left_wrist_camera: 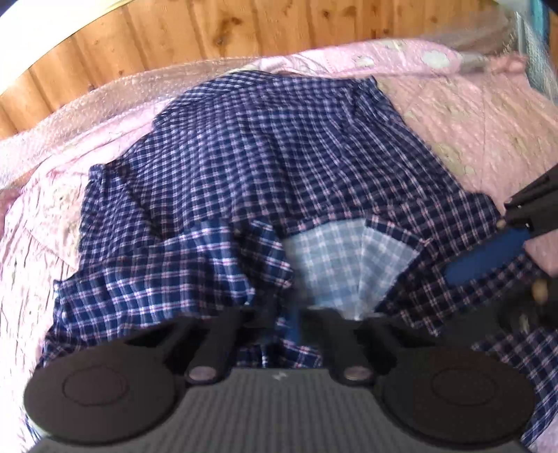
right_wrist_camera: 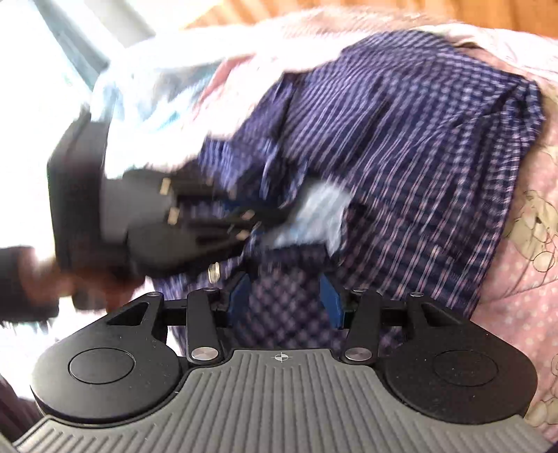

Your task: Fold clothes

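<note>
In your left wrist view, the checked shirt [left_wrist_camera: 265, 167] lies spread on the pink bedspread [left_wrist_camera: 488, 115], reaching up toward the wooden wall [left_wrist_camera: 209, 28]. A flap near the shirt's close edge is turned back and shows the pale inside. Your left gripper [left_wrist_camera: 296, 324] is pinching shirt cloth at that edge. Your right gripper [left_wrist_camera: 488, 254] comes in at the shirt's right edge.

In your right wrist view, blurred, the right gripper [right_wrist_camera: 284, 306] stands spread over the shirt [right_wrist_camera: 401, 146], gripping nothing. The left gripper [right_wrist_camera: 244, 216] bites into bunched cloth beside the pale flap.

I judge the fold partly made at most: one flap turned, the body of the shirt lying open
</note>
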{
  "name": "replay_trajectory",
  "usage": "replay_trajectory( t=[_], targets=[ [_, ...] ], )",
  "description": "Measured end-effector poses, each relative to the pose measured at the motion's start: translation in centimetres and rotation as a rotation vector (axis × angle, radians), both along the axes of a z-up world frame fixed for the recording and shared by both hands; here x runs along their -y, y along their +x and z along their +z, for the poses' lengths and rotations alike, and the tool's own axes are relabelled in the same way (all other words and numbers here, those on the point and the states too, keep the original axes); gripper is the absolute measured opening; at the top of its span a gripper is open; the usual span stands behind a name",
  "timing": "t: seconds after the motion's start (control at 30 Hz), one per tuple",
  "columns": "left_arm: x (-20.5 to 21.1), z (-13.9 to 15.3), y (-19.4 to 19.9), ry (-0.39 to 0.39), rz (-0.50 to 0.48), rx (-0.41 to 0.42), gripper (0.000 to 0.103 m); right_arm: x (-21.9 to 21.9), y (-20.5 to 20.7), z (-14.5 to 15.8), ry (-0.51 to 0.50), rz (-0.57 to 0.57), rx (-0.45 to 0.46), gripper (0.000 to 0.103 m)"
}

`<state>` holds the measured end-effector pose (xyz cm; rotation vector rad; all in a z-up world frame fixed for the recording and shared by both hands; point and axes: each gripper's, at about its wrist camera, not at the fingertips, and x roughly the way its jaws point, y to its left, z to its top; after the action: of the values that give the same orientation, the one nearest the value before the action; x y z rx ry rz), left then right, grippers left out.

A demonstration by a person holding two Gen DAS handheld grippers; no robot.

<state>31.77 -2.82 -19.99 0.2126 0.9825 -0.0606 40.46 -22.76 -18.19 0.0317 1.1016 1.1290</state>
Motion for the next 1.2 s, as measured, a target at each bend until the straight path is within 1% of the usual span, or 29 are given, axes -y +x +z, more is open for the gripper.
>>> replay_trajectory(
  t=[0.1,0.13,0.2,0.23,0.27,0.3,0.33,0.37,0.4,0.47,0.53,0.57,0.6,0.67,0.7,0.73,0.8,0.9,0.97,1.0,1.07,1.1,1.13,1.17,1.2],
  targets=[
    [-0.6,1.1,-0.6,-0.034,0.047,0.042,0.002,0.0,1.5,0.2,0.054,-0.078,-0.068,0.050],
    [-0.9,1.6,-0.9,-0.047,0.063,0.057,0.002,-0.3,1.7,0.1,0.051,-0.074,-0.090,0.050],
    [-1.6,2.9,-1.3,-0.104,0.090,0.084,0.002,-1.0,1.6,-0.1,0.022,-0.004,-0.105,0.050],
    [-2.0,3.5,-1.6,-0.143,0.096,0.095,0.002,-1.6,1.4,-0.3,0.001,0.049,-0.106,0.050],
    [-2.4,4.1,-1.9,-0.181,0.102,0.105,0.002,-2.3,1.1,-0.5,-0.035,0.100,-0.088,0.049],
    [-2.7,4.4,-2.2,-0.203,0.106,0.116,0.002,-3.3,1.1,-0.8,-0.083,0.125,-0.052,0.049],
    [-3.0,4.8,-2.5,-0.225,0.111,0.129,0.003,-4.3,1.1,-1.1,-0.130,0.149,-0.015,0.044],
    [-3.3,5.3,-3.1,-0.252,0.119,0.160,0.003,-5.3,1.4,-1.3,-0.146,0.131,0.026,0.041],
    [-3.4,5.5,-3.6,-0.269,0.117,0.178,0.003,-6.1,1.9,-1.5,-0.131,0.101,0.038,0.036],
    [-3.4,5.7,-4.3,-0.288,0.112,0.198,0.003,-7.2,2.7,-1.6,-0.073,0.039,0.040,0.036],
    [-3.3,5.7,-4.6,-0.307,0.099,0.189,0.003,-7.7,3.0,-1.9,-0.055,0.005,0.017,0.036],
    [-3.2,5.6,-4.7,-0.318,0.088,0.183,0.003,-7.7,3.0,-1.8,-0.071,-0.010,0.018,0.036],
    [-3.0,5.5,-4.8,-0.330,0.073,0.171,0.003,-7.3,2.9,-1.5,-0.081,-0.030,0.030,0.036],
    [-2.5,4.8,-4.3,-0.367,0.034,0.116,0.006,-5.1,2.6,0.0,-0.096,-0.119,0.078,0.037],
    [-2.0,4.2,-4.1,-0.371,0.010,0.091,0.011,-3.9,2.4,0.8,-0.103,-0.164,0.101,0.041],
    [-1.5,3.6,-3.9,-0.374,-0.012,0.066,0.026,-2.3,2.2,1.4,-0.101,-0.219,0.114,0.045],
    [-0.8,2.4,-3.7,-0.362,-0.017,0.041,0.039,0.7,1.5,1.9,-0.100,-0.323,0.124,0.046],
    [-0.8,0.9,-3.8,-0.397,0.013,0.007,0.041,2.0,1.4,1.0,-0.172,-0.355,0.143,0.045],
    [-1.3,1.0,-4.3,-0.408,0.031,-0.006,0.040,2.8,1.2,0.5,-0.220,-0.375,0.156,0.033],
    [-1.9,1.7,-4.8,-0.417,0.038,0.002,0.040,3.2,1.2,0.2,-0.244,-0.386,0.162,0.019],
    [-3.8,3.5,-6.0,-0.406,0.052,0.028,0.045,4.0,1.1,-0.4,-0.291,-0.407,0.174,0.030],
    [-5.1,4.5,-6.9,-0.380,0.072,0.053,0.056,4.9,0.9,0.2,-0.240,-0.437,0.155,0.037],
    [-6.4,5.5,-7.7,-0.354,0.091,0.078,0.063,5.6,0.5,0.8,-0.186,-0.456,0.121,0.044],
    [-7.8,6.5,-8.6,-0.328,0.111,0.102,0.066,6.3,0.0,1.4,-0.133,-0.475,0.088,0.047],
    [-9.6,7.4,-9.4,-0.297,0.146,0.114,0.071,6.7,-0.9,1.5,-0.109,-0.480,0.056,0.050]
  ],
)
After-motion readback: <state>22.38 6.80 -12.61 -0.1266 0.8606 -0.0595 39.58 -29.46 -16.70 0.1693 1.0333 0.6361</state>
